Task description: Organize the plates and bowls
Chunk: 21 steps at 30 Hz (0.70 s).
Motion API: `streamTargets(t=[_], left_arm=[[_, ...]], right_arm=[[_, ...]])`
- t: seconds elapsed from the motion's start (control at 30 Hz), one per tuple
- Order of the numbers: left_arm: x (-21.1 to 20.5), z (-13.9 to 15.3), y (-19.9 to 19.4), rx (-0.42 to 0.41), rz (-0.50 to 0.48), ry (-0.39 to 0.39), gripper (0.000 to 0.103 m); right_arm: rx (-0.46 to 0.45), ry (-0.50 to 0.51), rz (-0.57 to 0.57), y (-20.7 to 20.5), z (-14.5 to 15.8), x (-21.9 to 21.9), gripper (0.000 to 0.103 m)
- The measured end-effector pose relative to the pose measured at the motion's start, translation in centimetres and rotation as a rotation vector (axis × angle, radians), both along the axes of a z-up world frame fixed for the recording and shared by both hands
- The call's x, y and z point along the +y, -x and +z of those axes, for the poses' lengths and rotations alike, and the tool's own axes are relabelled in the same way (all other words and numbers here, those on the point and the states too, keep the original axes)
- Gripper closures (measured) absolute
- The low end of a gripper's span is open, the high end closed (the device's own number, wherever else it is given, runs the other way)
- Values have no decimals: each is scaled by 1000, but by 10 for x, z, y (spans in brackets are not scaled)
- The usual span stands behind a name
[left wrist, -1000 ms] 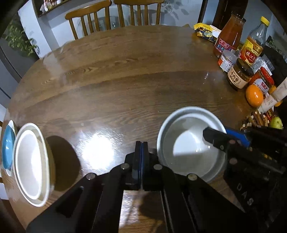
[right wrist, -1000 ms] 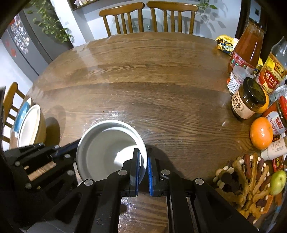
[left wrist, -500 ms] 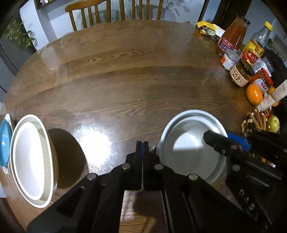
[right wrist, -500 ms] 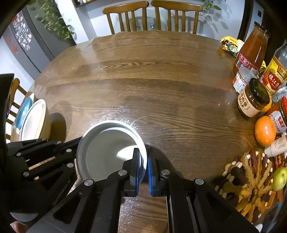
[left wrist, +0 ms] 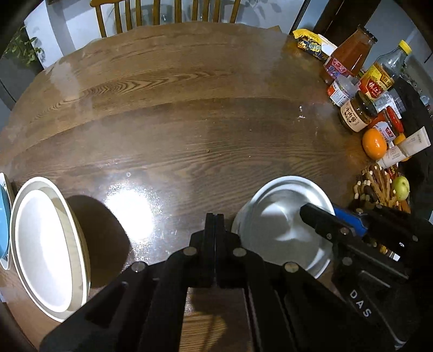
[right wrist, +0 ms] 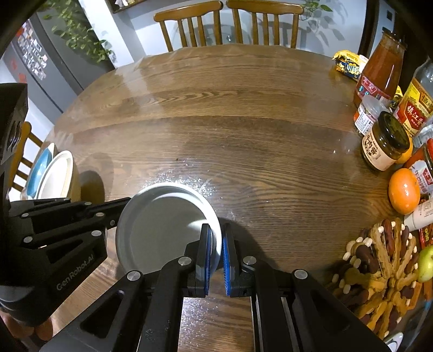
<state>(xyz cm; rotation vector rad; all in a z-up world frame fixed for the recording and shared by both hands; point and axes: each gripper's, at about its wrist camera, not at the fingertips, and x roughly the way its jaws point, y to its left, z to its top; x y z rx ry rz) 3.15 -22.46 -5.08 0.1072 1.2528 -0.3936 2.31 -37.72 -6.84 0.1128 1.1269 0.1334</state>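
Note:
A pale grey bowl [right wrist: 162, 227] sits near the front of the round wooden table [right wrist: 230, 121]. My right gripper [right wrist: 215, 238] is shut on its right rim, one finger inside and one outside. The bowl also shows in the left wrist view [left wrist: 281, 222], with the right gripper [left wrist: 335, 219] on its rim. My left gripper [left wrist: 215, 224] is shut and empty, just left of the bowl. A white plate stacked in a beige bowl [left wrist: 46, 249] stands at the table's left edge, with a blue plate [left wrist: 4, 216] beyond it.
Bottles and jars [right wrist: 384, 89], an orange [right wrist: 404, 191], a green apple [right wrist: 426, 264] and a spread of snacks [right wrist: 379, 260] crowd the table's right side. Two wooden chairs [right wrist: 230, 24] stand at the far edge.
Both grippers have drawn back and up a little, so more of the table shows. The right gripper's hold on the grey bowl's rim is unchanged; the left stays shut.

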Motion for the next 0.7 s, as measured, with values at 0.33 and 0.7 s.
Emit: streamTargets(t=[0.33,0.7], left_arm=[[-1,1,-9,86,53,47,103],[-4,45,14,-8,3,47,63]], right_arm=[[20,-36,-13,0,0,-2,94],[20,-37,-25,0,-1,-1,94]])
